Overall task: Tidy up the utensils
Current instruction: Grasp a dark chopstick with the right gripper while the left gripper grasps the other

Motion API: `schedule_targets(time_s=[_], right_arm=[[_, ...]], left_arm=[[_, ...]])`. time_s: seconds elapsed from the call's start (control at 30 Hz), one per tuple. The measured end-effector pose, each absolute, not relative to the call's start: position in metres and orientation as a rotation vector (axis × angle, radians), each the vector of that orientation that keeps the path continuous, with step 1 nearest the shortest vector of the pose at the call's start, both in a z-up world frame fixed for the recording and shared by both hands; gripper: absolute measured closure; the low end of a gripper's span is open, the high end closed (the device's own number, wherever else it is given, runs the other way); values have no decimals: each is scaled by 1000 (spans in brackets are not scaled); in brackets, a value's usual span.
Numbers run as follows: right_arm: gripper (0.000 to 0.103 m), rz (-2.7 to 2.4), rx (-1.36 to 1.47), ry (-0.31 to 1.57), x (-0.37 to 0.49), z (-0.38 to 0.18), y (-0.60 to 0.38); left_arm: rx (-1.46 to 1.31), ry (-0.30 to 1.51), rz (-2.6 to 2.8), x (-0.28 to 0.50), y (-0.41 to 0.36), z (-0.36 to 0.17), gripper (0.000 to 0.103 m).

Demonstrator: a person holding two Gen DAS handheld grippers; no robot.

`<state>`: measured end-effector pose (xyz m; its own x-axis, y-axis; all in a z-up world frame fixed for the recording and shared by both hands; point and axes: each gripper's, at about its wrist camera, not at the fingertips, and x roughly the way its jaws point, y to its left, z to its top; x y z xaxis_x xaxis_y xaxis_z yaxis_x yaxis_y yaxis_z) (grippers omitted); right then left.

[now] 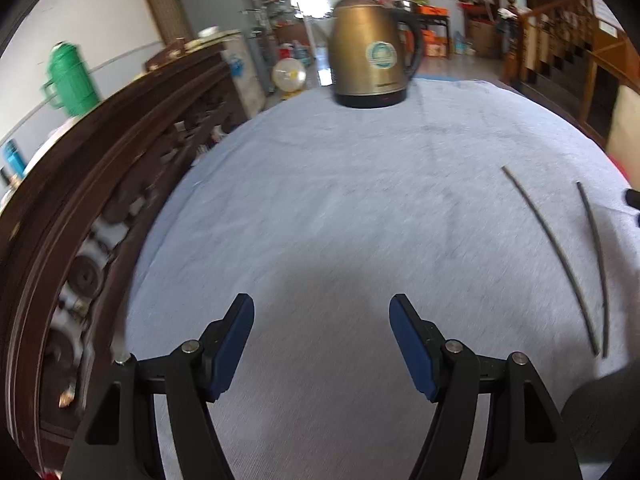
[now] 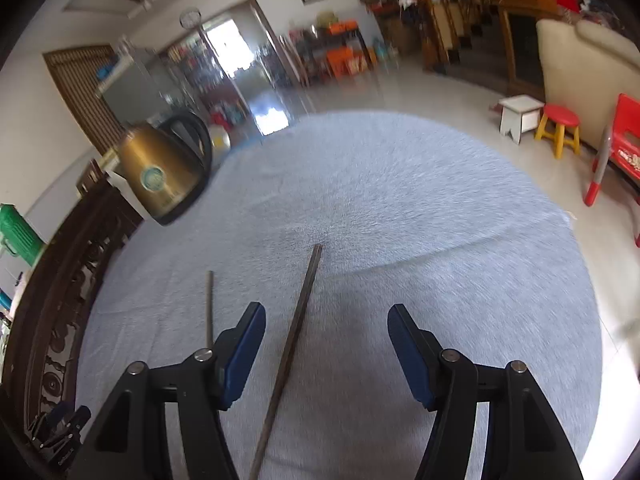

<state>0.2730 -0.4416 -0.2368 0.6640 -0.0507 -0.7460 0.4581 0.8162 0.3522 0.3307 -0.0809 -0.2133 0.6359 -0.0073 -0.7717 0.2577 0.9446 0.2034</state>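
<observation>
Two dark thin chopsticks lie on the pale blue cloth. In the left wrist view one chopstick (image 1: 556,256) and the other chopstick (image 1: 596,256) lie far to the right of my left gripper (image 1: 322,316), which is open and empty over bare cloth. In the right wrist view one chopstick (image 2: 292,344) runs between the fingers of my right gripper (image 2: 326,326), nearer the left finger; the pads stand apart from it. The second chopstick (image 2: 209,304) lies just left of the left finger, partly hidden behind it. The right gripper is open.
A brass-coloured electric kettle (image 1: 370,52) stands at the far edge of the cloth-covered table (image 1: 340,184). A dark carved wooden rail (image 1: 80,184) borders the left side. A green flask (image 1: 70,80) stands beyond it. Stools and a red chair (image 2: 624,136) stand on the floor at right.
</observation>
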Motion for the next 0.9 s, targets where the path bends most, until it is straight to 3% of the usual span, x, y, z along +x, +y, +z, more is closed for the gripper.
schedule_targets(time_s=[0.4, 0.47, 0.67, 0.77, 0.9], right_arm=[[39, -406, 538, 1014, 350, -270, -443], [56, -432, 477, 1012, 352, -271, -436], [82, -431, 379, 976, 356, -274, -425], [90, -414, 367, 945, 353, -276, -421], [93, -382, 360, 893, 348, -279, -420]], left_arm=[[318, 1007, -373, 397, -174, -207, 32], [308, 1027, -409, 405, -192, -206, 32], [261, 1130, -482, 433, -241, -217, 32], [254, 1186, -509, 443, -261, -228, 32], [242, 1242, -512, 449, -280, -244, 33]])
